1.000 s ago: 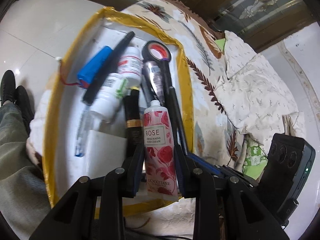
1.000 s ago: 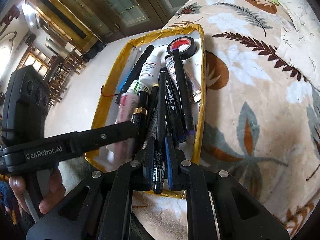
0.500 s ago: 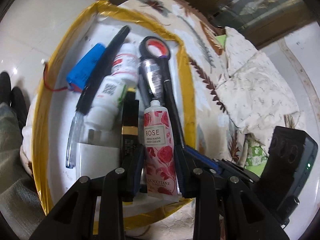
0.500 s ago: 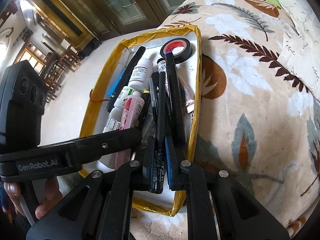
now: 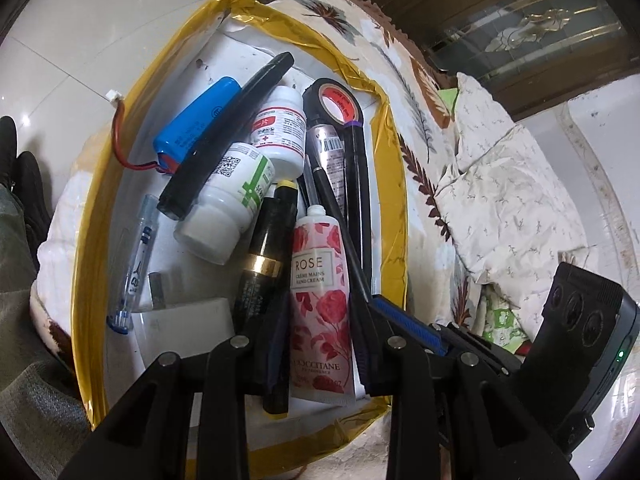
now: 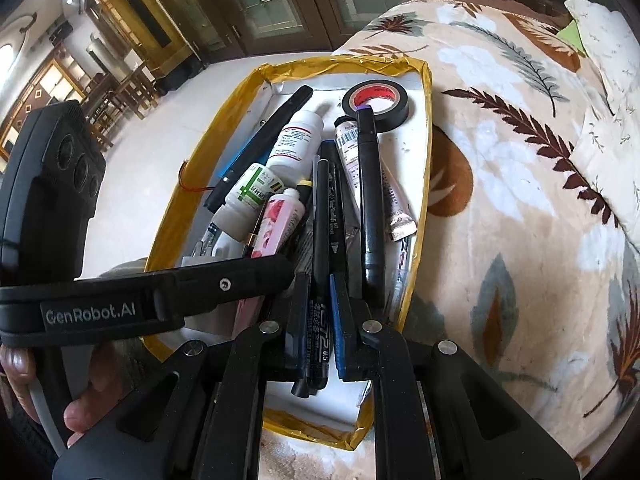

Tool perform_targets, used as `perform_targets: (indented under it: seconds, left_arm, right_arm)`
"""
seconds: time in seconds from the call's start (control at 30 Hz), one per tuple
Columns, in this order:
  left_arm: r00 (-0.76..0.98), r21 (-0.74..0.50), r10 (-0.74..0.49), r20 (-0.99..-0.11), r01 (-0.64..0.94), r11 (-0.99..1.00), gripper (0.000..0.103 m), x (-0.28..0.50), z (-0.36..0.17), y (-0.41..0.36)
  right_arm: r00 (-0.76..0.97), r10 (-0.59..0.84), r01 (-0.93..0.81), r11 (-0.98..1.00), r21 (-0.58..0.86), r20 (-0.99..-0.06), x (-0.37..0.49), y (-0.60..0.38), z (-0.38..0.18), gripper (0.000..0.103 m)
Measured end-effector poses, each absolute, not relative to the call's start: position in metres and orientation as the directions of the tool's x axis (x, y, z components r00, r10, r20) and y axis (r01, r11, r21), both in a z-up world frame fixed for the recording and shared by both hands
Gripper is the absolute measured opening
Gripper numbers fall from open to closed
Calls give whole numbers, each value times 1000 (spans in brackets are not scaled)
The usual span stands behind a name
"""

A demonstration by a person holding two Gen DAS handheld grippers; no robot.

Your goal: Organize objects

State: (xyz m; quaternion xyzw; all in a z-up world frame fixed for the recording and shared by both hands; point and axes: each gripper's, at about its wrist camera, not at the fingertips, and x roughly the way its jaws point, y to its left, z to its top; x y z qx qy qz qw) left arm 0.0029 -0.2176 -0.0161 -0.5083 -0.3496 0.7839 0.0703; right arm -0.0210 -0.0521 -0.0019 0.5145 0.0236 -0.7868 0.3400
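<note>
A white tray with a yellow taped rim (image 5: 394,184) lies on a flowered blanket and holds several pens, bottles and tubes. My left gripper (image 5: 320,320) is shut on a pink rose hand cream tube (image 5: 318,280), cap pointing away, low over the tray's near end. In the right wrist view the same tube (image 6: 280,216) sticks out past the left gripper's finger (image 6: 240,280). My right gripper (image 6: 320,320) is shut on a black pen (image 6: 322,208) that points into the tray (image 6: 424,168) among other pens.
In the tray lie a blue battery pack (image 5: 196,128), two white bottles (image 5: 280,128), a black tape roll (image 5: 334,100), a black marker (image 5: 228,132), a black-and-gold tube (image 5: 264,264) and a silver tube (image 5: 332,156). The blanket (image 6: 520,200) spreads right; white floor lies left.
Both grippers have come closer to the tray, which now looks larger. The left one sank with the hand cream tube. The right one shifted sideways and rolled a little with the pen.
</note>
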Motion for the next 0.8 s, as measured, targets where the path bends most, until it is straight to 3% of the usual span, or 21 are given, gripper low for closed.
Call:
perform_targets:
  seconds: [0.1,0.2,0.33,0.4,0.8]
  left_arm:
    - [-479,-615,460,-747,237,-752,32,4,-15,-217]
    - [-494,-567,413,-765,212,-796,41,8,-5,-209]
    - [-592,-349,167,-789,206,-914,75,26,29,-192]
    - [-617,-276,105,-780,188,-942,77,34,41,-184]
    - [-624,-74,-77,-777,213,-974,83,56,53,-166]
  right_arm:
    - [-232,-529,548,-765,340,-817,-22,-49,-3,12]
    - [-202,-563,516,-756,402,-801,-25,-41,-3,12]
    - [-187,-618,475,-738,480,-764,-25,-21,0,25]
    - [-211,-627,454,-742,492,-750,-20,-9,5,36]
    - [-231,-627,390,-760,520,-744,11,18,2,37]
